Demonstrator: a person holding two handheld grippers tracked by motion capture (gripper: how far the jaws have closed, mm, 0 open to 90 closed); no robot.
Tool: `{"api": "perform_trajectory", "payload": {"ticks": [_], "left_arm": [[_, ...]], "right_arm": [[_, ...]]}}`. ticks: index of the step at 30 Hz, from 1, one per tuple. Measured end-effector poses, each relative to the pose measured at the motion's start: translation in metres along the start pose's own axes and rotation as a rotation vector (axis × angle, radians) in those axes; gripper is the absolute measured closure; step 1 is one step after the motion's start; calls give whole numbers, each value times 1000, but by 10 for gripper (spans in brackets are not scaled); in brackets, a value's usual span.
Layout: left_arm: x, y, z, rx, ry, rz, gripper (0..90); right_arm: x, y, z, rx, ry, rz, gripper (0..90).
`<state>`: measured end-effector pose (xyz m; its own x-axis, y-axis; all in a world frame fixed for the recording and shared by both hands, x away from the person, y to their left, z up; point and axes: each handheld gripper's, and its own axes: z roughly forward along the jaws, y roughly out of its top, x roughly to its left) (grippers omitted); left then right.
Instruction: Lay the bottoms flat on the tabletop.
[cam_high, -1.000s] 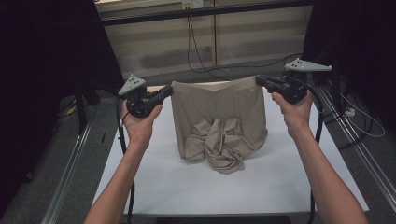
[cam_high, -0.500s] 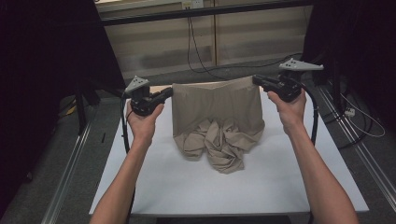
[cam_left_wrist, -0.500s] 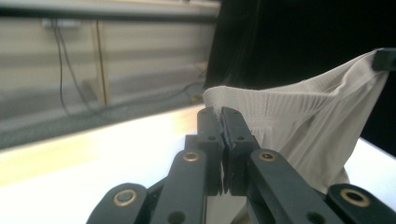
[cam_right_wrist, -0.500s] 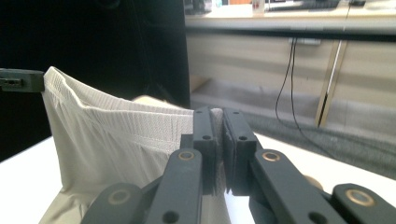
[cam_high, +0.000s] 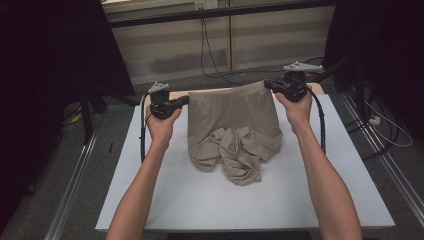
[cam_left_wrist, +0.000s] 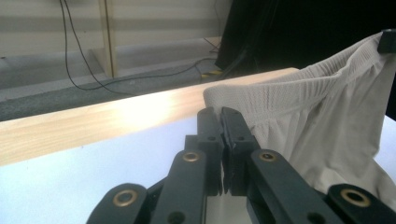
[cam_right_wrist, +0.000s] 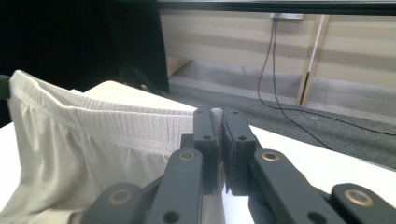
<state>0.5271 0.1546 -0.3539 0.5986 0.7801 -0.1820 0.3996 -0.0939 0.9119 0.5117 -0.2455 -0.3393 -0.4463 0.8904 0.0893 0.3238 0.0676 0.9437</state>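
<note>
Beige shorts (cam_high: 235, 125) held by the waistband, left gripper (cam_high: 186, 101) and right gripper (cam_high: 267, 84) each clamped on one corner, so the legs drape onto the table (cam_high: 150, 200).

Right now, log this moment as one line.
left gripper: shut on shorts waistband | right gripper: shut on waistband | legs bunched on table

Beige shorts (cam_high: 235, 120) with a ribbed elastic waistband hang by that waistband, stretched taut and lifted at both corners; the legs lie crumpled in a heap on the white tabletop (cam_high: 165, 200).
</note>
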Motion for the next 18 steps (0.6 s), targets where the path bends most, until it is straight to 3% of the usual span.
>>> {"api": "perform_trajectory", "payload": {"ticks": [3, 5, 6, 7, 8, 12, 14, 18], "left_arm": [[4, -1, 13, 16, 23, 3, 876], [5, -5, 22, 23, 69, 6, 850], [6, -7, 26, 47, 112, 6, 743], [8, -10, 29, 71, 136, -16, 550], [8, -13, 30, 84, 135, -37, 420], [0, -22, 26, 107, 108, 44, 334], [-5, -25, 21, 115, 86, 58, 267], [-19, -35, 11, 114, 51, 90, 218]], "right_arm": [[-2, -3, 9, 31, -35, -12, 843], [0, -5, 15, 55, -96, -18, 742], [2, -5, 17, 73, -161, -32, 580], [4, -6, 18, 82, -187, -31, 469], [5, -8, 18, 85, -171, -17, 462], [11, -19, 15, 106, -107, -21, 414], [15, -27, 14, 117, -72, -20, 401], [29, -44, 8, 142, 11, -29, 428]]}}
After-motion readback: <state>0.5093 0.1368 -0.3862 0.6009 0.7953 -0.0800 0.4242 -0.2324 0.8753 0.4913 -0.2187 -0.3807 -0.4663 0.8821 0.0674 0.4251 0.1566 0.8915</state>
